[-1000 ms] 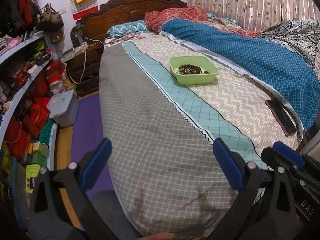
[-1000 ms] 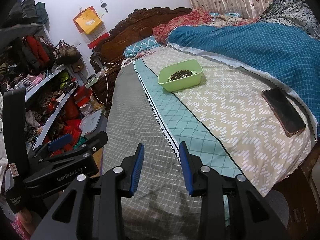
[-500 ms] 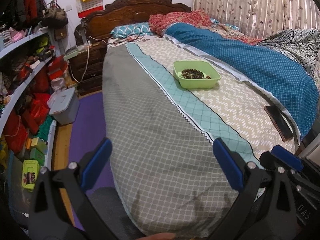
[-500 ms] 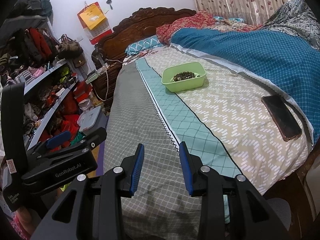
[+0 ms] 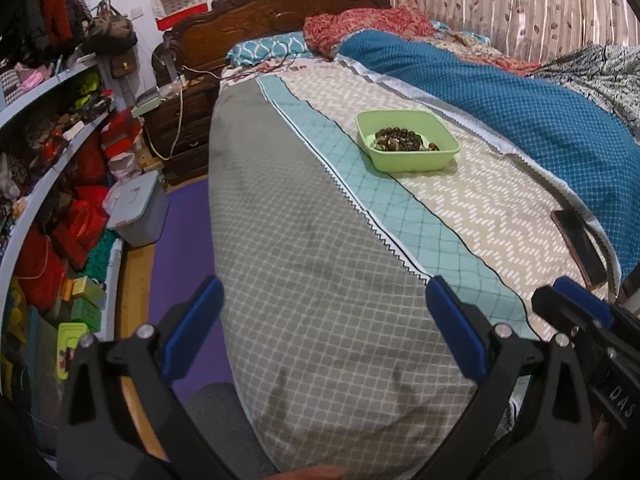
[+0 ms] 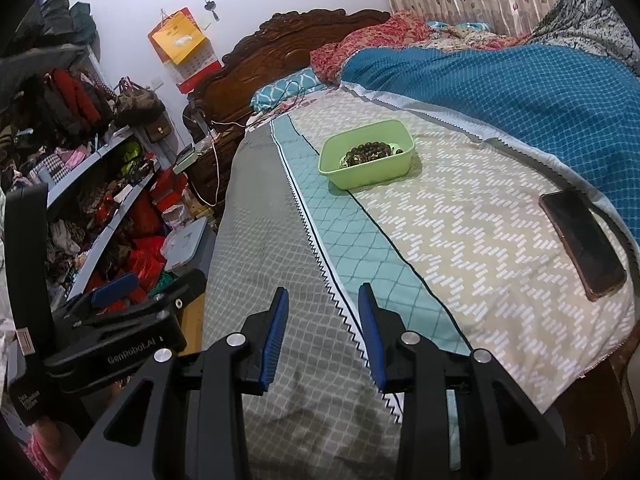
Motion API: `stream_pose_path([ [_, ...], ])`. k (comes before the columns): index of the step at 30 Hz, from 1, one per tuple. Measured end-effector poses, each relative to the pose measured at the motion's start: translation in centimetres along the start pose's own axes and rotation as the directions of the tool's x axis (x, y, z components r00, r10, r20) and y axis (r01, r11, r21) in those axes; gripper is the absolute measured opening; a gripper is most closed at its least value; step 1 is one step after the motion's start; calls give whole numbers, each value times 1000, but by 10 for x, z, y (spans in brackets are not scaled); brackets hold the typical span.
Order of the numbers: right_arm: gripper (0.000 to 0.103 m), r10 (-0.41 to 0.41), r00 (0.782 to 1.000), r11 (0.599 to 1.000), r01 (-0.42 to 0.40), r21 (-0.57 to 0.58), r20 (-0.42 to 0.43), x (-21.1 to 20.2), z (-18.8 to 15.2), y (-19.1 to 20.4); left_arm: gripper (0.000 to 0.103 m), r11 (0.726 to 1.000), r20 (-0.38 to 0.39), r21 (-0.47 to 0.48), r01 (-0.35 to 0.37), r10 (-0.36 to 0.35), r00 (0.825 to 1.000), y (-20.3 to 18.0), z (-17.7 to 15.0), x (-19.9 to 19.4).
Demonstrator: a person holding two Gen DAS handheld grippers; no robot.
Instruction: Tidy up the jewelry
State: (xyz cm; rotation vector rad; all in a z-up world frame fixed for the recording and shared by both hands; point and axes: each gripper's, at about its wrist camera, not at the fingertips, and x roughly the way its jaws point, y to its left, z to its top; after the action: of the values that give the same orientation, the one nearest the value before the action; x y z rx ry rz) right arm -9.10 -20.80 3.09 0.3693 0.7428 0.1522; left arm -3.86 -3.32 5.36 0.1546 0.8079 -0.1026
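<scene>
Well short of the pale green rectangular plastic tub (image 5: 408,160), over the foot end of the grey-checked bed cover (image 5: 304,220): left gripper (image 5: 320,292), blue-padded fingers (image 5: 192,328) spread wide, holding nothing. Beside it, equally short of the tub: right gripper (image 6: 322,292), fingers (image 6: 276,328) parted by a narrower gap, also empty. Both aimed up the bed toward the tub, probably a ready stance ahead of a reach, not yet a grasp.

Right of the tub and nearer the foot: dark flat phone (image 6: 582,240) lying close to the cover's edge, apart from everything, likely just parked out of the way.

Inside the tub: heap of dark brown round beads (image 6: 368,152), the jewelry itself, piled loose and touching the tub floor. Seemingly gathered there so nothing rolls off the soft cover. Tub set on the beige zigzag strip, stable and flat.

Beyond the tub: teal quilted blanket (image 6: 520,92) bunched to the right, then carved dark wooden headboard (image 5: 288,4).
</scene>
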Motion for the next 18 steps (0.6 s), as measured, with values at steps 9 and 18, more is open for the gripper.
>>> stream_pose_path([
  [9,9,3,1000,1000,-3,26,-2,5,4,-16,97,999,-34,36,12,-11,999,-19,7,16],
  [18,9,-2,1000,999,2,40,7,3,4,-21,97,998,-41,64,26,-24,999,-27,6,19],
])
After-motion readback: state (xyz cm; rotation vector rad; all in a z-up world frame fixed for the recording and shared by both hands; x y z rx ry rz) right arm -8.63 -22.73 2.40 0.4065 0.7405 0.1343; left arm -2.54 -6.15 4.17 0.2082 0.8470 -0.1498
